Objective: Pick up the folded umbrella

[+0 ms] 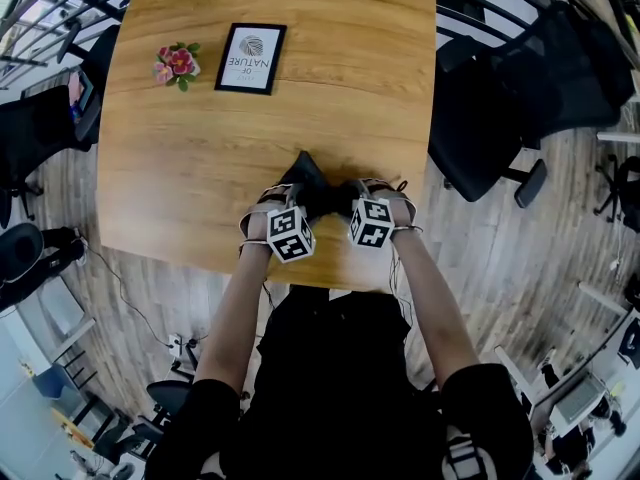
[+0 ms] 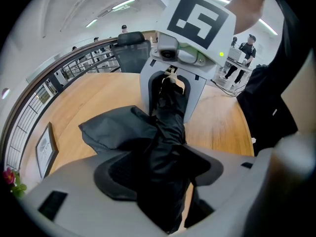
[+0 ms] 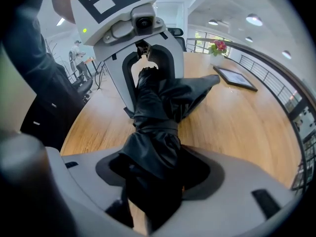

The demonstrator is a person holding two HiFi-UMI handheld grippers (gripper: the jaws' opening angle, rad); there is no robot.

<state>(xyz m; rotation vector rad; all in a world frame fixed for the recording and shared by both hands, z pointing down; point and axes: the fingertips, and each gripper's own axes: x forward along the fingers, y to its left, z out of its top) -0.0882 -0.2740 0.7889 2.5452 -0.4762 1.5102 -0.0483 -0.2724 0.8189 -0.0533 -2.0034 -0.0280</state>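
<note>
1. Umbrella count is one: the black folded umbrella lies on the tabletop at the centre of the head view, near the tabletop's lower edge.
2. Two grippers hold it: the left gripper and the right gripper each pinch one end of it between two fingers.
3. One framed picture and one flower bunch are at the upper left, well apart from it.
</note>
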